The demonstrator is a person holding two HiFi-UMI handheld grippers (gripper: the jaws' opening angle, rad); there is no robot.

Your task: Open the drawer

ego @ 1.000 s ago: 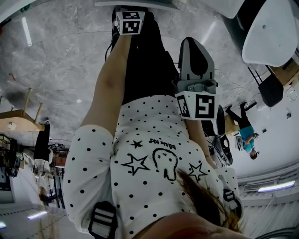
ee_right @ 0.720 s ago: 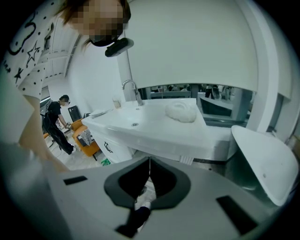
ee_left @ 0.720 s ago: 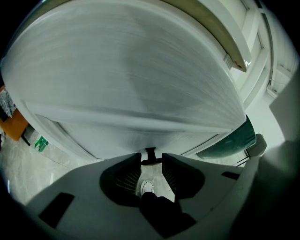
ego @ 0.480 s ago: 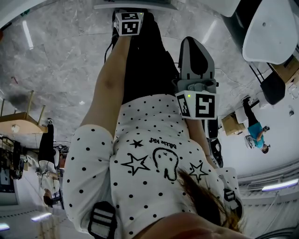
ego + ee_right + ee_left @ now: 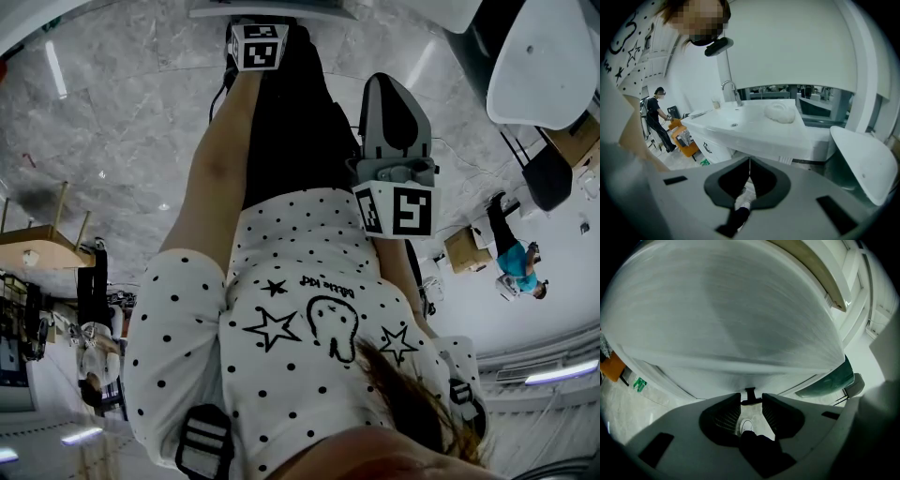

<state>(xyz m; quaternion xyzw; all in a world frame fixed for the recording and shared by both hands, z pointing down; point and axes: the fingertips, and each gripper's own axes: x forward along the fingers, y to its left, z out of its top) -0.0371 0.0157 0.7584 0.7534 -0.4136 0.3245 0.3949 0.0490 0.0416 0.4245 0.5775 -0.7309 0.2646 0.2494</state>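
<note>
The drawer point(image 5: 731, 319) shows as a plain white front with faint horizontal streaks, filling the upper part of the left gripper view straight ahead of the left gripper point(image 5: 751, 401). Its small black handle point(image 5: 750, 398) sits at the lower edge of that front. The jaws stand a narrow gap apart and close on the handle, whose bar spans the gap from tip to tip. Whether the drawer is in or out cannot be told. A white shoe point(image 5: 746, 426) shows on the floor through the gap.

The right gripper point(image 5: 750, 161) is held away from the drawer, its jaw tips together with nothing between them. Beyond it lie a white counter point(image 5: 787, 136) with a faucet point(image 5: 731, 91) and a white bundle point(image 5: 780, 112).

In the head view, the person's arms reach out from a polka-dot shirt point(image 5: 300, 309), the left one towards the frame's top edge.

Against the frames from the past second, both grippers and arms hold the same places. Only the background has changed: a bystander in teal point(image 5: 516, 267) has shifted to the right.
</note>
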